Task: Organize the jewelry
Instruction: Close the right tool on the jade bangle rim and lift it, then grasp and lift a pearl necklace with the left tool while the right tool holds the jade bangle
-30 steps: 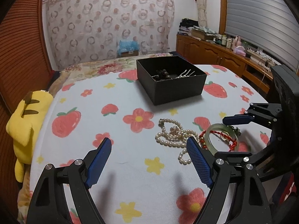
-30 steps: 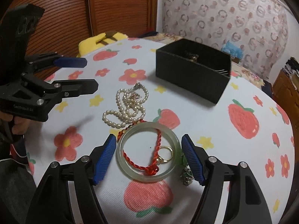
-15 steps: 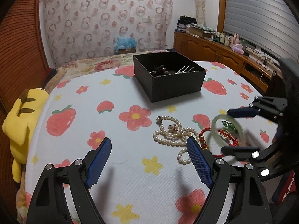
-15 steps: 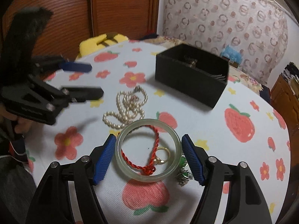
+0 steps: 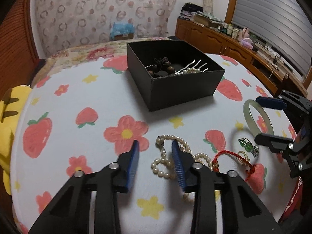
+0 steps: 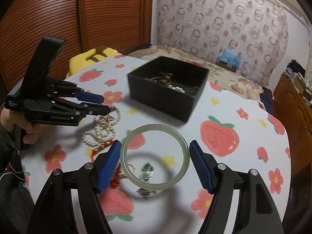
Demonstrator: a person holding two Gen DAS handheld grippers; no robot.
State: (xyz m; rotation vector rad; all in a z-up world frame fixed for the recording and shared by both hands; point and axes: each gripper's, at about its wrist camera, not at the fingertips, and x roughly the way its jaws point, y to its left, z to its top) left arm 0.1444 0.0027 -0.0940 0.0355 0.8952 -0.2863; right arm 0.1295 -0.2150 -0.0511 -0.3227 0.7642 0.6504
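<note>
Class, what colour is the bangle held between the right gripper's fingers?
Pale translucent green bangle, clearest in the right wrist view.

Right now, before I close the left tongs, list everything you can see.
black box: 1, black, far centre of the cloth
wooden beads: 1 string, dark brown, in the box
pearl hairpin: 1, silver and white, in the box
pearl necklace: 1, white, on the cloth at the left tongs
red cord: 1, red, beside the pearls
gold ring: 1, gold, by the cord
green pendant: 1, green, by the ring
jade bangle: 1, pale green, in the right tongs
plush toy: 1, yellow, at the table edge
left tongs: 1, black and blue, open
right tongs: 1, black and blue, gripping the bangle
</note>
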